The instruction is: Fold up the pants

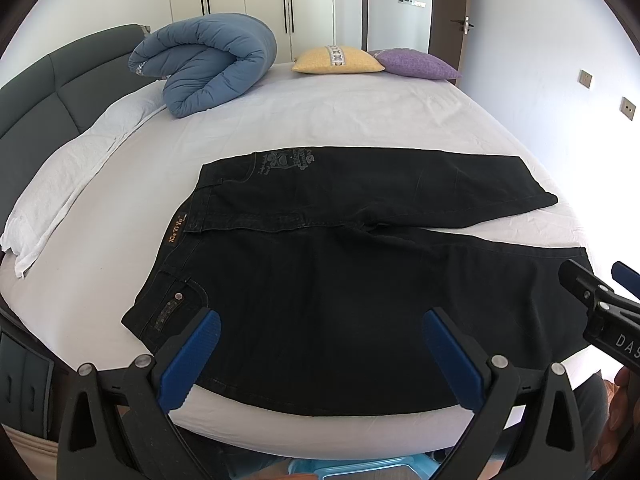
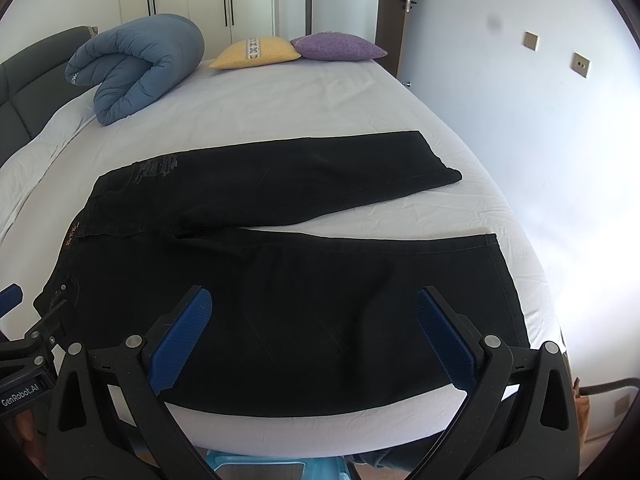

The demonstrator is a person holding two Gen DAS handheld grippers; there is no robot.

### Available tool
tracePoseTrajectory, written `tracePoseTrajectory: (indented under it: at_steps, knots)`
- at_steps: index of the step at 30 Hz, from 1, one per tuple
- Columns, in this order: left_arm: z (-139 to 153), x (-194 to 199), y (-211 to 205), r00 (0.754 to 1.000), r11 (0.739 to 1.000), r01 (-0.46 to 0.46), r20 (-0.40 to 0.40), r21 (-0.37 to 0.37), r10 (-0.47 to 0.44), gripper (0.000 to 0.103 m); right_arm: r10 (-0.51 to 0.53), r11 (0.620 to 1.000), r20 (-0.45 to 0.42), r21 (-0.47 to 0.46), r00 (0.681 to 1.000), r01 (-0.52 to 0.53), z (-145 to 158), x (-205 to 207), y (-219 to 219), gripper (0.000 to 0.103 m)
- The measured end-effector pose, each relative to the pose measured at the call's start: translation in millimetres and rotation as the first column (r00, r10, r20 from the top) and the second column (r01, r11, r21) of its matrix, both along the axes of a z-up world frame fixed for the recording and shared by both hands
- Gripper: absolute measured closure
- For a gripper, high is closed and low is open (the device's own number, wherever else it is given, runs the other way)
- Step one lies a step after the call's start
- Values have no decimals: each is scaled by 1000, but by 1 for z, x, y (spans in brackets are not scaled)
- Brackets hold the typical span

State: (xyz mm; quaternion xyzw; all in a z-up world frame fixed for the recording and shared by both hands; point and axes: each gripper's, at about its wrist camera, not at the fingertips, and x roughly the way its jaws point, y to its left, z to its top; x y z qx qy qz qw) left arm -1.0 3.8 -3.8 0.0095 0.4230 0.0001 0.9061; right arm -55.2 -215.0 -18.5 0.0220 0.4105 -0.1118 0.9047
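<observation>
The black pants [image 1: 320, 288] lie flat and unfolded near the front edge of the bed [image 1: 360, 120], waistband to the left, both legs spread apart toward the right. The denim looks stiff, with pale stitching and a grey print, unreadable from here. The white sheet is lightly creased. A rolled blue duvet [image 1: 208, 64], a yellow pillow [image 1: 336, 60] and a purple pillow [image 1: 416, 65] sit far back. The left gripper [image 1: 320, 354] and the right gripper [image 2: 314, 336] hover with jaws spread wide, holding nothing.

Black pants [image 1: 340, 280] flat, legs apart
</observation>
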Motion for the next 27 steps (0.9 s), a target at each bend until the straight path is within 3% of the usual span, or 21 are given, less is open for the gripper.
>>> tracePoseTrajectory:
  at_steps: [27]
  knots:
    - [-7, -4, 4, 1000, 1000, -3, -4, 2, 3, 0, 4, 1000, -3, -3, 1000, -4, 0, 0, 3, 0]
